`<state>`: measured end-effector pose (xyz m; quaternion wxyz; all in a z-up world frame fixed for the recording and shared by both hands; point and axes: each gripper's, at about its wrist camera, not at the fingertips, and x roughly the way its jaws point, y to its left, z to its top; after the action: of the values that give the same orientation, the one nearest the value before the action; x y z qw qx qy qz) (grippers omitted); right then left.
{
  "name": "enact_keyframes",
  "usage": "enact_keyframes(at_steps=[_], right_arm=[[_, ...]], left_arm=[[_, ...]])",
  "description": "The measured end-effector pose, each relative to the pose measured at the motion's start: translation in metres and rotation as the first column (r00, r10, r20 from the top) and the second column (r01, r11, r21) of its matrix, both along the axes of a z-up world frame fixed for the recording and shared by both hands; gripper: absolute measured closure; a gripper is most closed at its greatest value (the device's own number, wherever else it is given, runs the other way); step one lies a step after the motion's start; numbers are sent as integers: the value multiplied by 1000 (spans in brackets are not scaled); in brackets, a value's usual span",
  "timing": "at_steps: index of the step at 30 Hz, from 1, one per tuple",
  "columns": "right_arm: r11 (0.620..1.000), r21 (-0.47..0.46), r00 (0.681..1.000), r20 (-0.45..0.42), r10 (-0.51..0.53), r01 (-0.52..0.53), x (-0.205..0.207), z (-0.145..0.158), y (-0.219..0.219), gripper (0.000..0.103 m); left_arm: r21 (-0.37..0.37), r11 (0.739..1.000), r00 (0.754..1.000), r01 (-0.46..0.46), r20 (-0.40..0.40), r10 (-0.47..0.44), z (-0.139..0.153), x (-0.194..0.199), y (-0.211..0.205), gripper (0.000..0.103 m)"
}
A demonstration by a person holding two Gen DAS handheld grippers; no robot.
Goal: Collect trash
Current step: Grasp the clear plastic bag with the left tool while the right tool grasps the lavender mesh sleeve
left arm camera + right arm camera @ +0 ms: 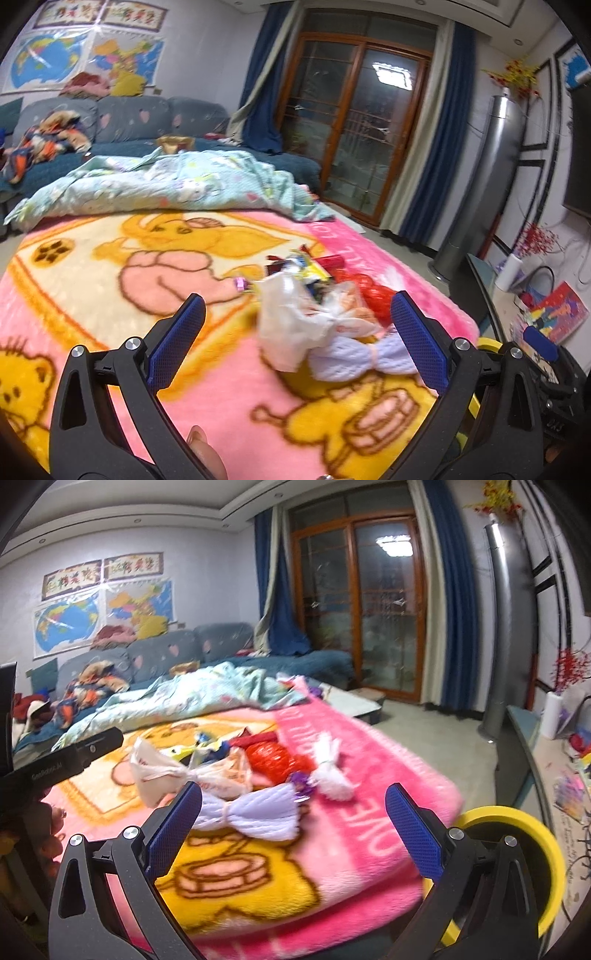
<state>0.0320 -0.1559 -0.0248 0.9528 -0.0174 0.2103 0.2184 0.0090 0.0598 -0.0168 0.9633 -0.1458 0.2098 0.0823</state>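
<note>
A heap of trash lies on the pink and yellow cartoon blanket (92,258): a crumpled white plastic bag (291,317), a pale lilac tied wrapper (354,356), a red mesh bag (369,291) and coloured wrappers (310,266). My left gripper (295,317) is open, its blue pads either side of the white bag, just short of it. In the right wrist view my right gripper (293,805) is open and empty above the lilac wrapper (255,814); the white bag (162,771), red mesh bag (273,760), a white tied bundle (330,771) and a small purple piece (303,782) lie beyond.
A yellow-rimmed bin (532,864) stands on the floor by the blanket's right corner (424,849). A crumpled pale blue quilt (166,184) lies at the far end, a blue sofa (118,122) behind it. A cluttered side table (565,775) and grey column (506,627) stand right.
</note>
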Motion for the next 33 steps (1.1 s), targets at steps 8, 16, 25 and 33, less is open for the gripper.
enact_keyframes(at_steps=[8, 16, 25, 33], right_arm=[[997, -41, 996, -65, 60, -63, 24, -13, 28, 6], [995, -74, 988, -147, 50, -62, 67, -38, 34, 6], [991, -21, 945, -304, 122, -135, 94, -66, 35, 35], [981, 17, 924, -332, 190, -195, 80, -72, 30, 79]], left_arm=[[-104, 994, 999, 29, -19, -31, -12, 6, 40, 11], [-205, 972, 987, 119, -83, -138, -22, 41, 41, 11], [-254, 961, 976, 109, -154, -151, -42, 57, 38, 31], [-269, 958, 971, 100, -185, -153, -48, 53, 38, 58]])
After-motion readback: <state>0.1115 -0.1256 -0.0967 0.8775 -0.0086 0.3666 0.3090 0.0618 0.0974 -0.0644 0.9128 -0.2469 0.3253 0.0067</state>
